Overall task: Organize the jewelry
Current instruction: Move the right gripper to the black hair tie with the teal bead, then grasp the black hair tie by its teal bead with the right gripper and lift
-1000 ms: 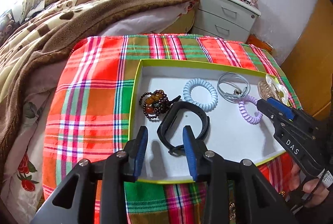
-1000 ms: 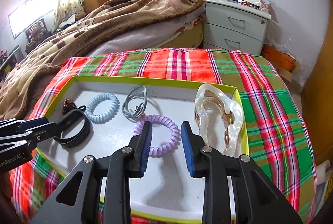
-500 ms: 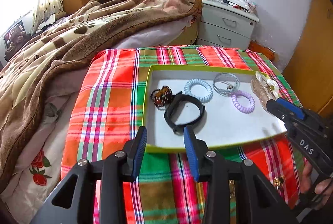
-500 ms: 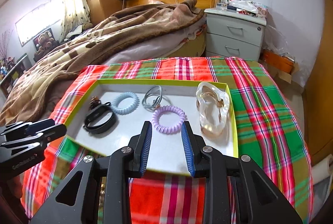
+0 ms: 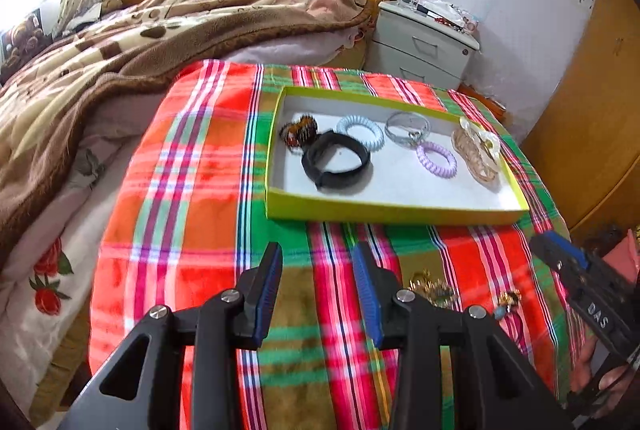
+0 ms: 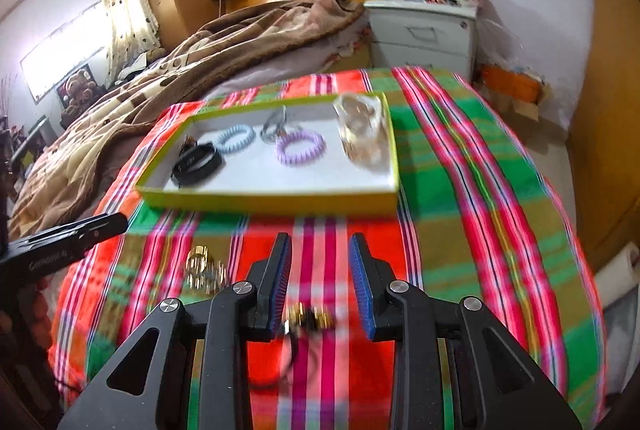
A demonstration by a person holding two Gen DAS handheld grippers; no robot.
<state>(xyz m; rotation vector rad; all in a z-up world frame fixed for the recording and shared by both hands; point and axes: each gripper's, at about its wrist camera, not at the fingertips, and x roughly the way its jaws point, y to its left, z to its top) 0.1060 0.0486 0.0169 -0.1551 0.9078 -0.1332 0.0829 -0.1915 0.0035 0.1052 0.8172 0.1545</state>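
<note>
Left gripper (image 5: 318,286): jaws spread, nothing between them, held above the plaid cloth (image 5: 192,190) that covers the counter. Ahead of these jaws, well apart from them, sits a shallow tray (image 5: 384,210) with a yellow-green rim and white floor. In it, from left to right: a brown bead bracelet (image 5: 299,130), a black band (image 5: 335,159) just in front of the beads and touching them, a pale blue coil hair tie (image 5: 360,131), a grey wire ring (image 5: 407,126), a lilac coil hair tie (image 5: 436,159) and a clear pearly hair claw (image 5: 478,150) at the tray's right end.

To the right of the left jaws and nearer the camera than the tray, small gold pieces (image 5: 434,288) lie loose on the cloth; a second gold piece (image 5: 507,300) lies further right.

Right gripper (image 6: 319,280): jaws spread, gripping nothing. Directly below their gap a blurred gold trinket (image 6: 308,320) with a dark cord lies on the cloth; whether the jaws touch it cannot be told. A gold ring cluster (image 6: 202,268) lies to the left of these jaws. The tray stands ahead of them, clear of the tips.

Behind the counter: a bed with a brown blanket (image 5: 140,42) and a white nightstand (image 5: 424,46).
</note>
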